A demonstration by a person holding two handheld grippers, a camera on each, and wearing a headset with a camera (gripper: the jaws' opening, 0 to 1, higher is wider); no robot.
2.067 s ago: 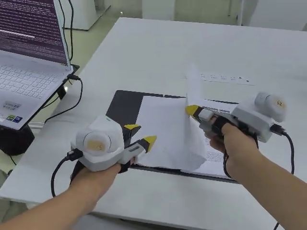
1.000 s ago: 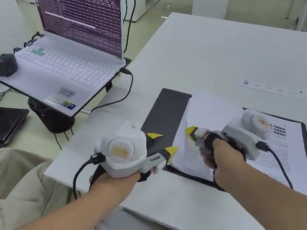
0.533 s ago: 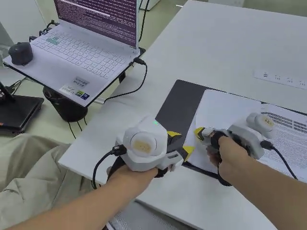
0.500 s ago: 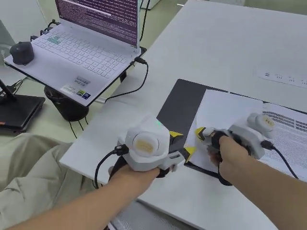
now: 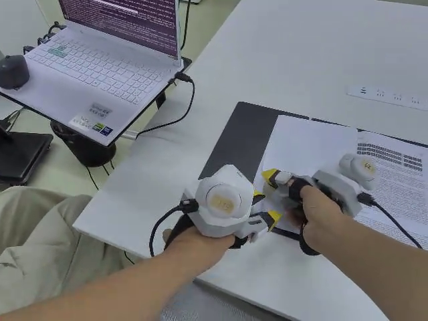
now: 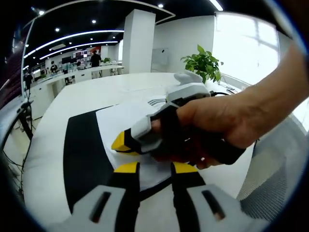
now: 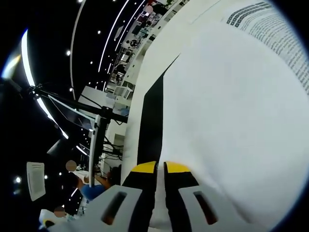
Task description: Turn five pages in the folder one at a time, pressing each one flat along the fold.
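Over the black plastic folder [image 5: 234, 147], our right gripper [image 5: 271, 177] pinches the white paper page [image 5: 307, 144] by its near edge; the fold [image 5: 357, 144] lies to its right. Our left gripper [image 5: 266, 207] sits just beside, a little open, empty.

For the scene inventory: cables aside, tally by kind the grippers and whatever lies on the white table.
Grippers: 2, left gripper and right gripper
Folder: 1
Pages showing: 2, turned page and printed page
Power strip: 1
Total: 6
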